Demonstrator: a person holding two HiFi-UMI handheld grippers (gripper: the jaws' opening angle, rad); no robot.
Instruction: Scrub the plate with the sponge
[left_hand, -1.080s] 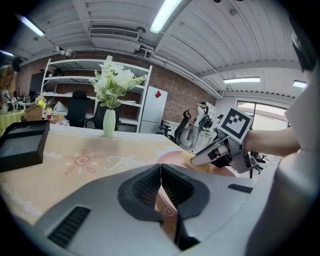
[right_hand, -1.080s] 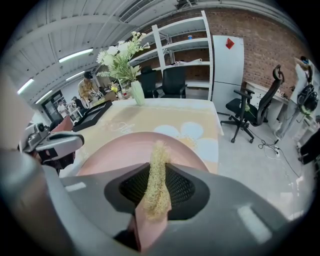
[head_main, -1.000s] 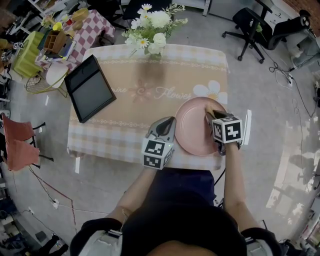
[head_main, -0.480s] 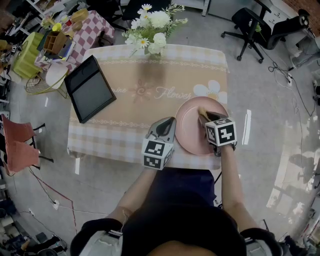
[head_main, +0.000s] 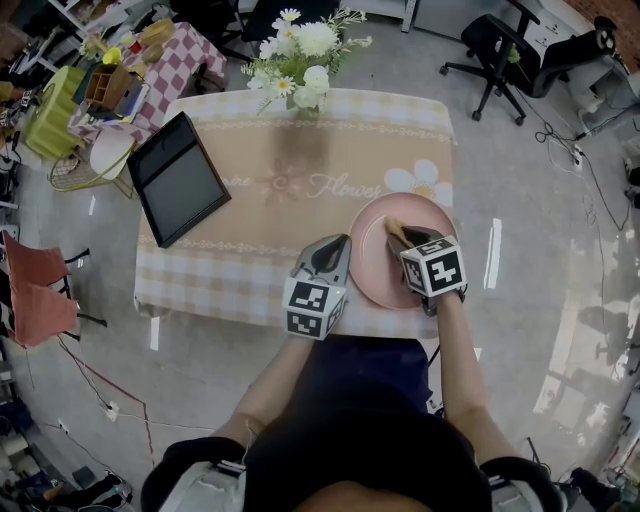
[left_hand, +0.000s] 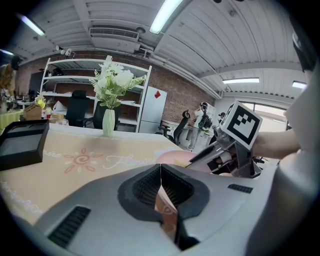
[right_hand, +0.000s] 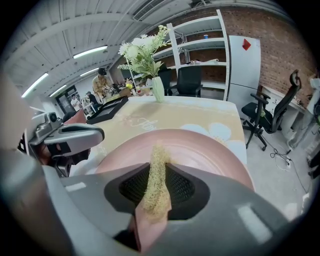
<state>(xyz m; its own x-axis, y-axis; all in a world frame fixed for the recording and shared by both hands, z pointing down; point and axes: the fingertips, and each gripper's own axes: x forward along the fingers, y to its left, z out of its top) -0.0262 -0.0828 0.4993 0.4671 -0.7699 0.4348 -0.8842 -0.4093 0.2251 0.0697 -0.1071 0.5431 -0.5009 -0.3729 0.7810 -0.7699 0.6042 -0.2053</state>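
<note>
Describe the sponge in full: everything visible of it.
The thin sponge has a coarse yellowish fibrous face and a smooth pinkish backing. It stands on edge, pinched between the jaws of the right tool, its frayed front end poking out over the round pink plate. Whether it presses the plate cannot be told.

In the head view the right hand-held gripper (head_main: 402, 237) covers the near right part of the pink plate (head_main: 372, 255), and the sponge (head_main: 393, 229) shows only as a tan tip past its jaws. In the right gripper view the sponge's lower part is lost between the jaws, and the plate's near rim is behind the gripper's body. The left hand-held gripper (left_hand: 160, 172) blocks the near desk (left_hand: 50, 170) in its own view, and things on the side table (head_main: 190, 60) are too small to tell.
</note>
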